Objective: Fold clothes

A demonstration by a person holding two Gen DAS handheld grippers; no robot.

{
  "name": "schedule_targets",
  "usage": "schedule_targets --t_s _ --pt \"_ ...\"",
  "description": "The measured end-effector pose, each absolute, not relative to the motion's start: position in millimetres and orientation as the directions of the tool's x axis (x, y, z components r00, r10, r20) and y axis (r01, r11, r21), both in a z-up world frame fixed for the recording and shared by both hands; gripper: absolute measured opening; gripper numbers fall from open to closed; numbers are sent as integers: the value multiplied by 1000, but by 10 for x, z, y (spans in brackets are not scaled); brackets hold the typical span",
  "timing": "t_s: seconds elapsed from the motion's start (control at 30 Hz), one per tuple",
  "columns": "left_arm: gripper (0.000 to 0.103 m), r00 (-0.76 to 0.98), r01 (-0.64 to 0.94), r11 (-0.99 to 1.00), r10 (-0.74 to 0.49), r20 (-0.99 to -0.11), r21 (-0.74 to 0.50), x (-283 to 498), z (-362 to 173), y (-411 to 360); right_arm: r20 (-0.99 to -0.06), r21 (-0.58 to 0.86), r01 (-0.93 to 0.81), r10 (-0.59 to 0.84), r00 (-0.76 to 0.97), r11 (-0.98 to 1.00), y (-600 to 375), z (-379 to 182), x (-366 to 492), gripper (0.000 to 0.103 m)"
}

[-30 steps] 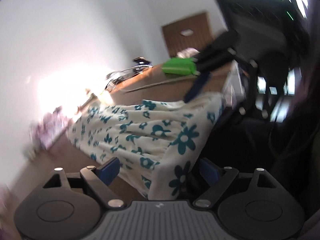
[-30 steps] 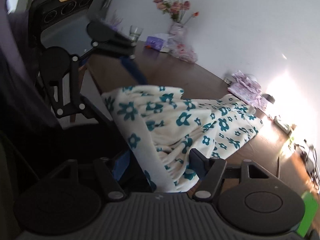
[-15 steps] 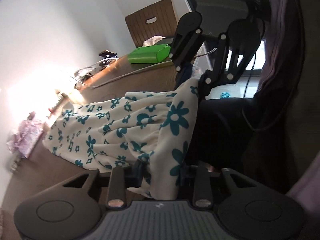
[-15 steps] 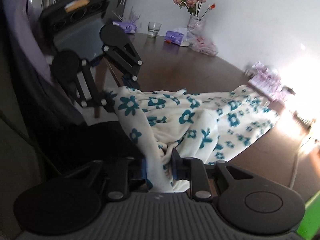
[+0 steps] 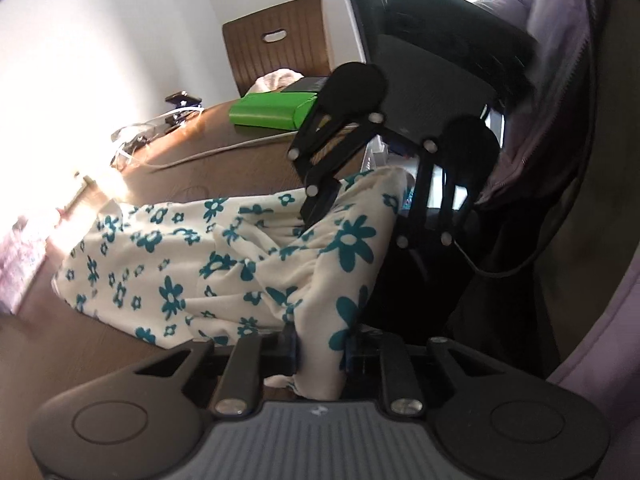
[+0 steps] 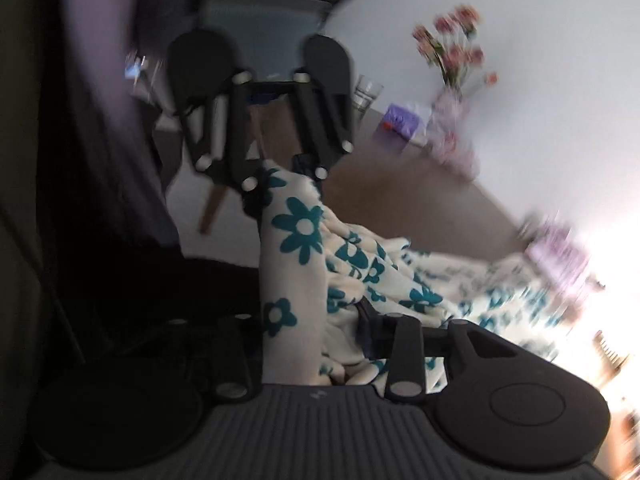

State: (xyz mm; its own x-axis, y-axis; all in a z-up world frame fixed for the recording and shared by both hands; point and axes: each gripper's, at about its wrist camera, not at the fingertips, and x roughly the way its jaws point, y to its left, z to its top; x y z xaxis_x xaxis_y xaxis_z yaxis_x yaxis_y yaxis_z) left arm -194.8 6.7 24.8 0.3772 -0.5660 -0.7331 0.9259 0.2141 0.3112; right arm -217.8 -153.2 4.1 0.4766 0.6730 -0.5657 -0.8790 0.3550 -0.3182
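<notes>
Cream floral garment (image 5: 224, 264) spread over the brown table (image 5: 208, 168), near edge lifted. Left tool (image 5: 320, 350) closing, pads pinching one corner — right tool (image 6: 312, 336) closing too, gripping the other corner, fabric bunched between.

the right gripper (image 6: 316, 344) was closing on the floral cloth (image 6: 296, 280); the left gripper (image 6: 280, 176) seemingly pinched its far edge, though blurred.

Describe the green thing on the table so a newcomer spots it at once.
Follow the brown table to its far end, below the wooden chair back. The flat bright green box lies there beside a white cable, the only vivid green item, well beyond the floral cloth.
</notes>
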Motion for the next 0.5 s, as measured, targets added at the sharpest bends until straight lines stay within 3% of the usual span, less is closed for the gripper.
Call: schedule_targets --t_s 0.1,0.2,0.37,0.5 --pt "28 445 893 236 -594 -670 384 -2005 248 100 -588 -119 -904 704 398 411 -1626 153 -1986 26" --pt "49 512 850 267 -620 -594 454 -2067 258 138 -581 85 -895 751 314 439 -1746 232 -1784 25" --pt "54 548 819 293 -651 -525 493 -2131 329 204 -543 303 -853 813 211 424 -1944 299 -1507 24" --pt "56 506 844 256 -669 -544 471 -2081 260 198 -565 302 -879 812 147 370 -1919 311 -1426 24"
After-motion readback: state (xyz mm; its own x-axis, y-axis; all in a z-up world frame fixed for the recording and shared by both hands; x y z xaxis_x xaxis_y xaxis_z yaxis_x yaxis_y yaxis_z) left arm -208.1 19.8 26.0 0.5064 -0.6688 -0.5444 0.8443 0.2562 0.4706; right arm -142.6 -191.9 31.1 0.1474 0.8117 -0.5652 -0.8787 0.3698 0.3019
